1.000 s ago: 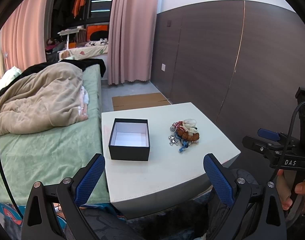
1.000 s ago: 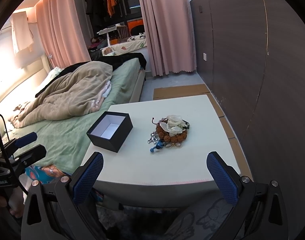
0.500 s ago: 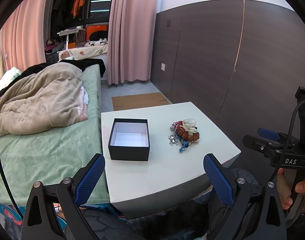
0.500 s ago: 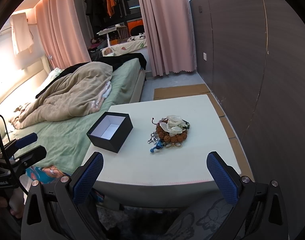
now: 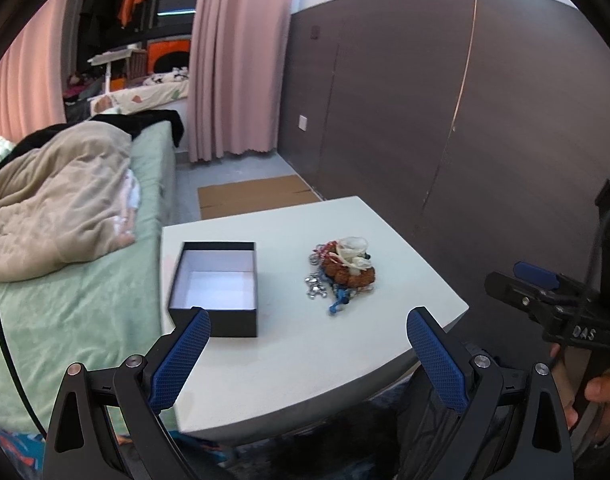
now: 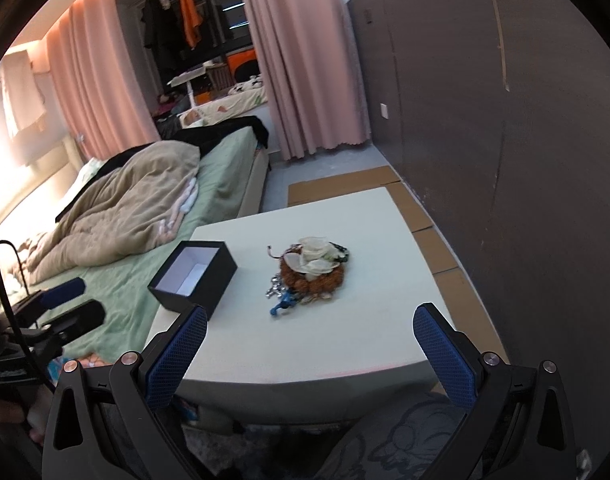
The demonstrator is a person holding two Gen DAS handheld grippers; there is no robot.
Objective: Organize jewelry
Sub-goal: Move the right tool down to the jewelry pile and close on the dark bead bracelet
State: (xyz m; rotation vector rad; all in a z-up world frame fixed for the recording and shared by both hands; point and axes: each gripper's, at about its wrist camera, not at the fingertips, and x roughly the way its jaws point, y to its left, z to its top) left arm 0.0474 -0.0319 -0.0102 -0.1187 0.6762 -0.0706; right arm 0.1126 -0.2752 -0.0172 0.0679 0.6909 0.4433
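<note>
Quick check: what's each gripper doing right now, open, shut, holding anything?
Left gripper: open, holding nothing, short of the box.
Right gripper: open, holding nothing, short of the jewelry pile.

Matt black box (image 5: 215,286) with white paper lining, smooth matt white table (image 5: 289,352), plush beige blanket (image 5: 61,208)

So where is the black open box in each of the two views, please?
Left wrist view: the black box sits left of centre on the white table.
Right wrist view: the black box sits left of centre, near the table's left edge.
Shared landmark: the jewelry pile lies to its right.
</note>
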